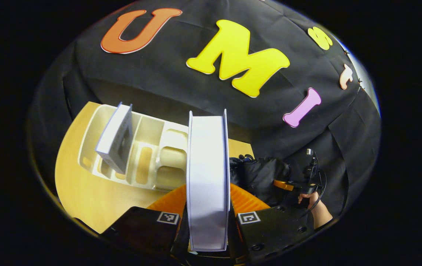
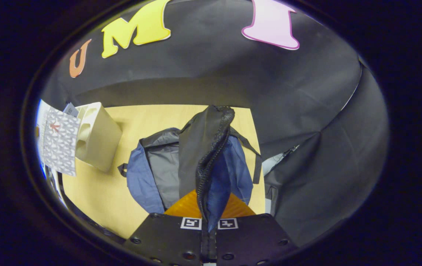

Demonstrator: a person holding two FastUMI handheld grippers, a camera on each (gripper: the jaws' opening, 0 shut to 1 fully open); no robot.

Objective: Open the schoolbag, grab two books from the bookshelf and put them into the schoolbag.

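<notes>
Right up close in the left gripper view, a white book [image 1: 208, 184] stands edge-on, thick and smooth, pinched between the left gripper [image 1: 208, 236]'s fingers. Behind it the cream plastic bookshelf [image 1: 152, 155] sits near the table [image 1: 85, 192]'s far edge, a second book [image 1: 116, 142] leaning in one slot. The right gripper view brings in the schoolbag [image 2: 196, 170], blue and grey fabric at the wooden table's middle; the right gripper [image 2: 208, 231], pressed nearly together, pinches its raised black zipper flap [image 2: 205, 147].
</notes>
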